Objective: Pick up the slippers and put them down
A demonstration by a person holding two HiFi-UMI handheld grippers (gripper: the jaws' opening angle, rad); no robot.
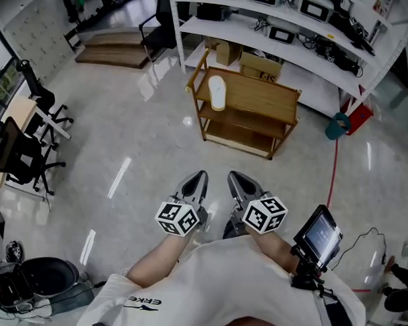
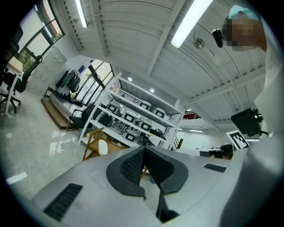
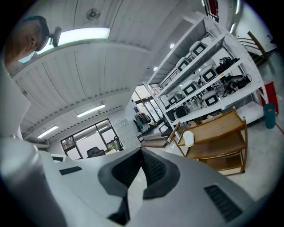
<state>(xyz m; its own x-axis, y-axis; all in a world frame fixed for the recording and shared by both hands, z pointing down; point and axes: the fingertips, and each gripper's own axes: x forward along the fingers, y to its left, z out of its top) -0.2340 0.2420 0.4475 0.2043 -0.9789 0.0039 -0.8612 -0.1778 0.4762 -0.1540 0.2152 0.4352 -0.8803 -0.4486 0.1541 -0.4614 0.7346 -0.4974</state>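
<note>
One white slipper point(image 1: 218, 92) lies on the left end of the top shelf of a wooden rack point(image 1: 260, 94), well ahead of me across the floor. It also shows as a pale oval slipper point(image 2: 103, 148) in the left gripper view and as a slipper point(image 3: 189, 138) on the rack point(image 3: 222, 133) in the right gripper view. My left gripper point(image 1: 197, 177) and right gripper point(image 1: 235, 177) are held side by side close to the body, pointing toward the rack. Both are shut with nothing between their pads point(image 2: 133, 164) point(image 3: 153, 166). I see no second slipper.
Behind the rack stands long white shelving point(image 1: 308, 35) with equipment and cardboard boxes point(image 1: 261, 66). A teal bin point(image 1: 337, 126) and a red cable point(image 1: 334, 173) lie to the rack's right. Office chairs point(image 1: 20, 152) stand at the left. A small screen point(image 1: 319, 233) sits by my right arm.
</note>
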